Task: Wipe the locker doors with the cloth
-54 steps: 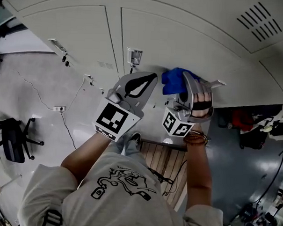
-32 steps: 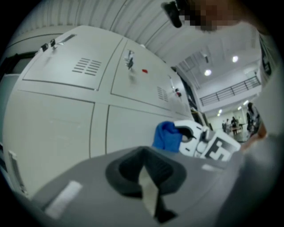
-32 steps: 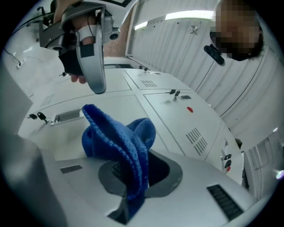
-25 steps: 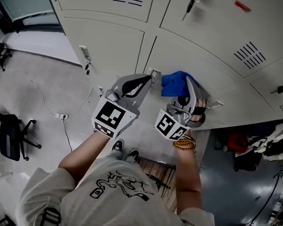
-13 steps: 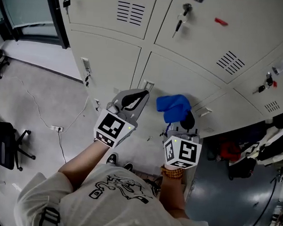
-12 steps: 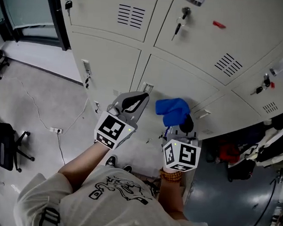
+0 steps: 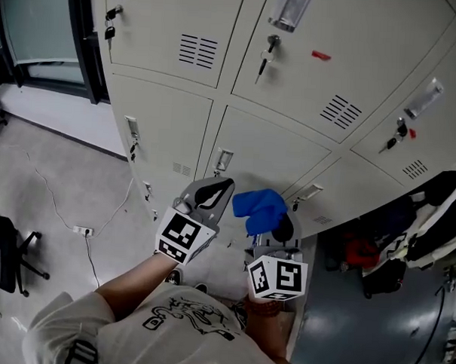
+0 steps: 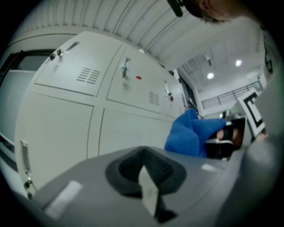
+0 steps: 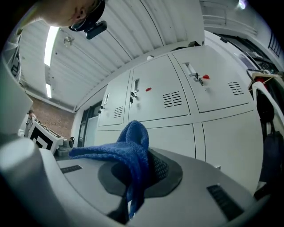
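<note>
Cream-grey locker doors point(image 7: 269, 149) fill the upper head view in two rows. My right gripper point(image 7: 276, 229) is shut on a bunched blue cloth point(image 7: 260, 209), which it holds up in front of the lower doors, apart from them. In the right gripper view the cloth point(image 9: 129, 153) hangs over the shut jaws of that gripper point(image 9: 132, 200), with the lockers point(image 9: 177, 104) some way off. My left gripper point(image 7: 215, 189) hovers just left of the cloth, shut and holding nothing. The left gripper view shows its closed jaws point(image 8: 149, 195) and the cloth point(image 8: 190, 135) to the right.
Keys hang in the upper locks point(image 7: 263, 60) point(image 7: 400, 131), and handles point(image 7: 223, 161) stick out of the lower doors. A dark-framed glass door point(image 7: 40, 26) stands at left. On the floor are an office chair point(image 7: 0, 259) and a cable with socket point(image 7: 82, 230). Bags and clothes point(image 7: 430, 216) pile at right.
Both grippers have drawn back from the lockers toward the person. The right one has turned its cube upward, cloth still held. The upper row of doors has come into view.
</note>
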